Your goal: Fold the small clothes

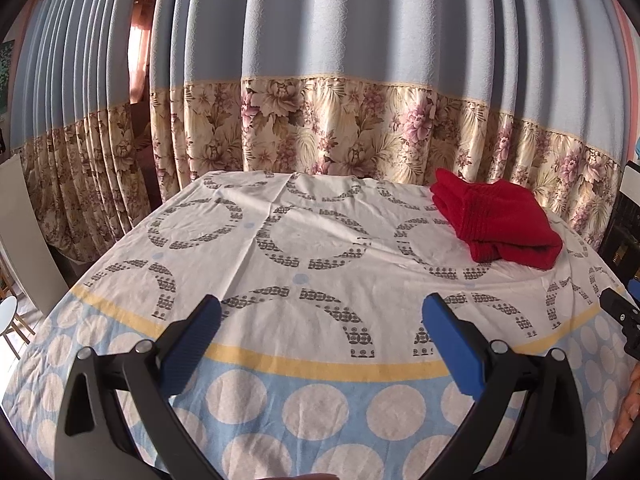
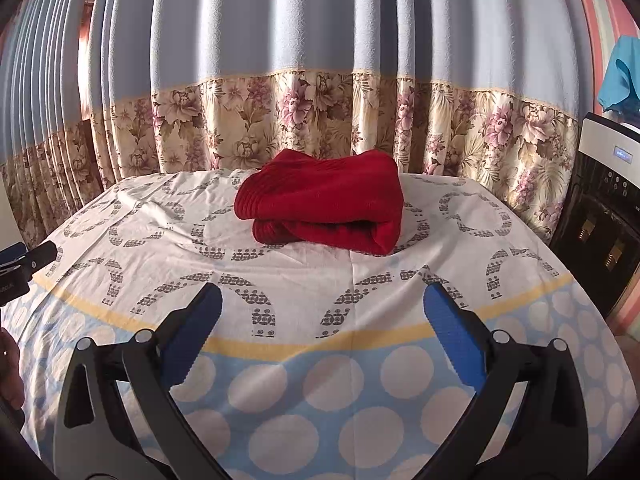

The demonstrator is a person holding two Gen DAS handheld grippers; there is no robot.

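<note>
Table under a patterned cloth [image 2: 352, 280], folded red garment [image 2: 324, 200] lying toward its far edge

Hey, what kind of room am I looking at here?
Probably a room in a home: a table under a patterned cotton cloth, long blue curtains with a floral hem behind it, and a folded red knitted garment on top.

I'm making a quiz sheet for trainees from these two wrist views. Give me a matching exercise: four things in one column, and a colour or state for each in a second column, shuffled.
Things:
1. red garment
2. left gripper
3. tablecloth
4. curtain

Descriptions:
A. hangs behind the table, blue above a floral band
B. folded, lying at the far side of the table
C. open, holding nothing
D. spread flat, with ring patterns and a dotted blue border

Pairs: 1-B, 2-C, 3-D, 4-A
</note>
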